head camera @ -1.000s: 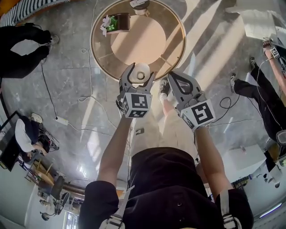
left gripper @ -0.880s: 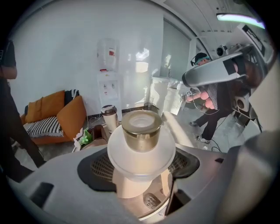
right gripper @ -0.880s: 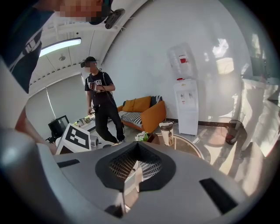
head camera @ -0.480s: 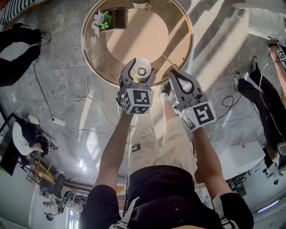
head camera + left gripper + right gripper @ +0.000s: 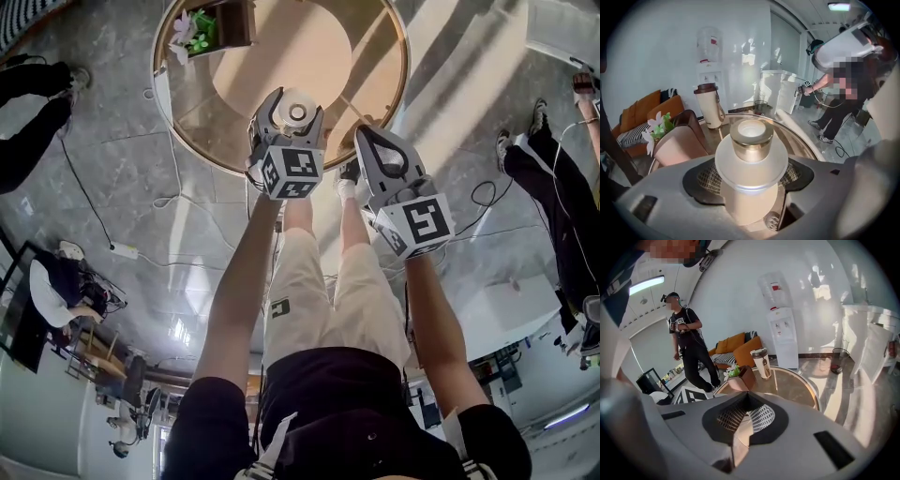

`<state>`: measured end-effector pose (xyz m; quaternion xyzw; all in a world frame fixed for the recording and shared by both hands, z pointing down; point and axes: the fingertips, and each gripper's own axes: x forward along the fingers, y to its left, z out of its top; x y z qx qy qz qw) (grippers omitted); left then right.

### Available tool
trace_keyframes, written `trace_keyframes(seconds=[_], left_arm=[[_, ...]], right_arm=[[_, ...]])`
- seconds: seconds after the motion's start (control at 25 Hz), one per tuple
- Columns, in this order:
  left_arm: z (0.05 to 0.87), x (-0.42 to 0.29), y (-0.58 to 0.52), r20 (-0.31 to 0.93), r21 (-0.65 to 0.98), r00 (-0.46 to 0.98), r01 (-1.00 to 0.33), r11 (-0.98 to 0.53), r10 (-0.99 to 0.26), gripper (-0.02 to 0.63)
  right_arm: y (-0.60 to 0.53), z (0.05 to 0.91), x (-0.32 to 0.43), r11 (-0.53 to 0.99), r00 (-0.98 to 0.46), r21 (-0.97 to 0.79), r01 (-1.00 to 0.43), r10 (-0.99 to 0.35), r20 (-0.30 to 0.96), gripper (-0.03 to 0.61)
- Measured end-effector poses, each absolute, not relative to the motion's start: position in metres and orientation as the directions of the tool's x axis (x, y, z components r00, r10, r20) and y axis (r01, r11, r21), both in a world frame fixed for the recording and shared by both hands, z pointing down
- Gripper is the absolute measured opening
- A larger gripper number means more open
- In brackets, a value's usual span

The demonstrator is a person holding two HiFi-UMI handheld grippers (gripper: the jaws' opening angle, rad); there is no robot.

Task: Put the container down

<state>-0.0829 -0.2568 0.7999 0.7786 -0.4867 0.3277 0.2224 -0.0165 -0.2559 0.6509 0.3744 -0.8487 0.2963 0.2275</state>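
Here, left tongs (image 5: 294, 103) clasp one container (image 5: 749, 159); right tongs (image 5: 746, 403) pinched together, empty.

Person's stepped closer to the round table (image 5: 375, 84), and the left gripper (image 5: 294, 105) has carried the container (image 5: 298, 113) further out over the glass top.

Container (image 5: 749, 197) in the left gripper (image 5: 295, 105): frosted matt whitish body, glass or plastic, can't say which, with a shiny gold metal-look cap (image 5: 751, 138). The gripper itself is smooth matt grey plastic, and its pads (image 5: 708, 178) have a fine mesh texture. Same deal on the right gripper (image 5: 743, 420). The table (image 5: 398, 84) ahead of them has a glossy glass top and a goldish rim. The floor (image 5: 141, 216) below is polished grey stone, really reflective. The tumbler (image 5: 708, 105) beyond the left gripper looks matt cream.
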Motion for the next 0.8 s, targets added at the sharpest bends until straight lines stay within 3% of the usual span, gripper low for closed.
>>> trace_keyframes(seconds=[0.8], left_arm=[[0.870,-0.081,-0.286,0.780,0.033,0.318,-0.881,-0.471,-0.540,0.347]], right_arm=[[-0.275,0.687,-0.013,0.508,-0.563,-0.305,-0.805,-0.494,0.662,0.003]])
